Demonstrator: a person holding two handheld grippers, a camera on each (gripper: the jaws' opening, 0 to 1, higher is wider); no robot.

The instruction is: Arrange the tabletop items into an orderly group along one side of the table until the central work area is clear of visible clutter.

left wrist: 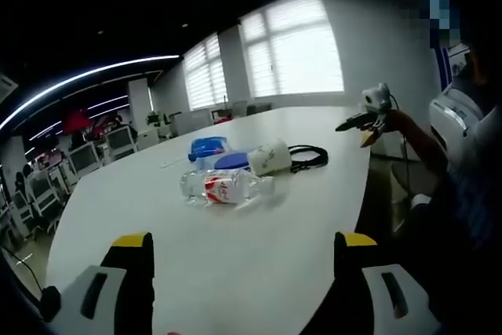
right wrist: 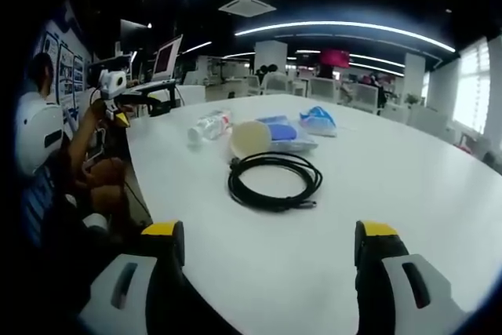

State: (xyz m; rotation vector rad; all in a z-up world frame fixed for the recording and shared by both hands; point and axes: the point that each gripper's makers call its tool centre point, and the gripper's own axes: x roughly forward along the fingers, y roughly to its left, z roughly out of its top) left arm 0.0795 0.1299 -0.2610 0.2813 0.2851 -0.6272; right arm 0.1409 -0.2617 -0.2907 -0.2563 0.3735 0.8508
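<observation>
On the white table (left wrist: pixel 196 264) lies a cluster of items. A clear plastic bottle (left wrist: pixel 223 187) with a red label lies on its side nearest my left gripper (left wrist: pixel 245 241), which is open and holds nothing. Behind the bottle are a blue cloth (left wrist: pixel 208 147), a blue packet (left wrist: pixel 231 161), a white cup (left wrist: pixel 271 157) on its side and a coiled black cable (left wrist: pixel 308 156). My right gripper (right wrist: pixel 271 234) is open too, just short of the cable (right wrist: pixel 274 180). Beyond it lie the cup (right wrist: pixel 251 139), packet (right wrist: pixel 284 131), cloth (right wrist: pixel 318 119) and bottle (right wrist: pixel 210 125).
A person sits at the table's edge, holding the right gripper (left wrist: pixel 359 123) and the left gripper (right wrist: pixel 118 111) over that edge. Office chairs (left wrist: pixel 35 194) and desks with monitors (right wrist: pixel 166 59) stand around. The table (right wrist: pixel 408 194) is bare on both sides of the cluster.
</observation>
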